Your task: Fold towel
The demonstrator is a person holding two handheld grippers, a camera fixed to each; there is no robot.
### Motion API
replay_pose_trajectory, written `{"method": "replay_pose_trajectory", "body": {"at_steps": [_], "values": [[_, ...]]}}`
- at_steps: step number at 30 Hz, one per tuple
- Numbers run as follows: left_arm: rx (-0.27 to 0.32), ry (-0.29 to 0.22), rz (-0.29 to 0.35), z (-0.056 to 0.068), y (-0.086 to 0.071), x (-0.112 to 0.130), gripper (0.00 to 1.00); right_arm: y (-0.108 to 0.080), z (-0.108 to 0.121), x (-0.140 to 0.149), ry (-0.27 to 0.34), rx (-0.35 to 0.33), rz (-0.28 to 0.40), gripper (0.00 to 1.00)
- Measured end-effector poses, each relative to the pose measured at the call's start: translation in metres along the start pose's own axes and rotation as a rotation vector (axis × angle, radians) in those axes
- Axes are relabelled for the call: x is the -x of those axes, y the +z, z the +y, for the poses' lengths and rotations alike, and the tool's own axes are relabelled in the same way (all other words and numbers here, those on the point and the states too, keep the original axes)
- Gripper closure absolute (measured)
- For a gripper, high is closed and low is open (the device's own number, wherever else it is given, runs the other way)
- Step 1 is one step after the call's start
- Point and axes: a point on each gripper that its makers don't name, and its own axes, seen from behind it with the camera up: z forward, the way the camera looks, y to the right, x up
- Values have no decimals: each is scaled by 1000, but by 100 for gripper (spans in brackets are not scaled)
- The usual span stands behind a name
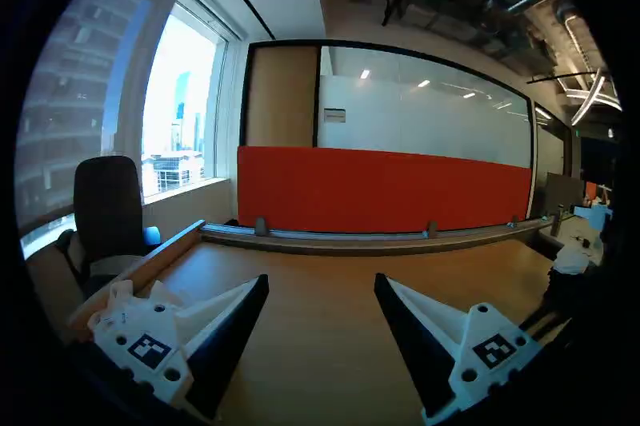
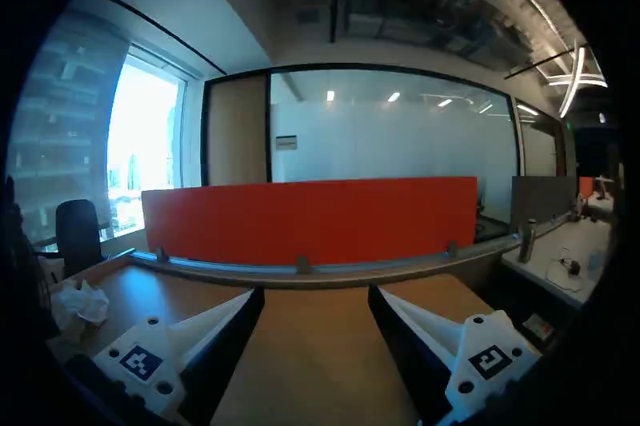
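Hovering over the wooden table [image 1: 320, 346] in front of the orange partition [image 1: 384, 190], the left gripper [image 1: 320, 276] and right gripper [image 2: 314, 290] both have their fingers spread around nothing, while the crumpled white towel [image 2: 76, 306] lies on the table short of the partition's left end.

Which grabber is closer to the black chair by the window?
Left. The black chair looms large just left of the left gripper; from the right gripper it looks small and sits farther off to the left.
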Motion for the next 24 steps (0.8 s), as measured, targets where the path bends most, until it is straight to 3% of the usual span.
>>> {"method": "replay_pose_trajectory", "body": {"at_steps": [12,24], "values": [[-14,-15,2,-6,1,6,2,-2,-4,-2,5,7,3,0],[-11,-25,5,-9,5,35,2,-10,-13,16,-27,5,-11,0]]}}
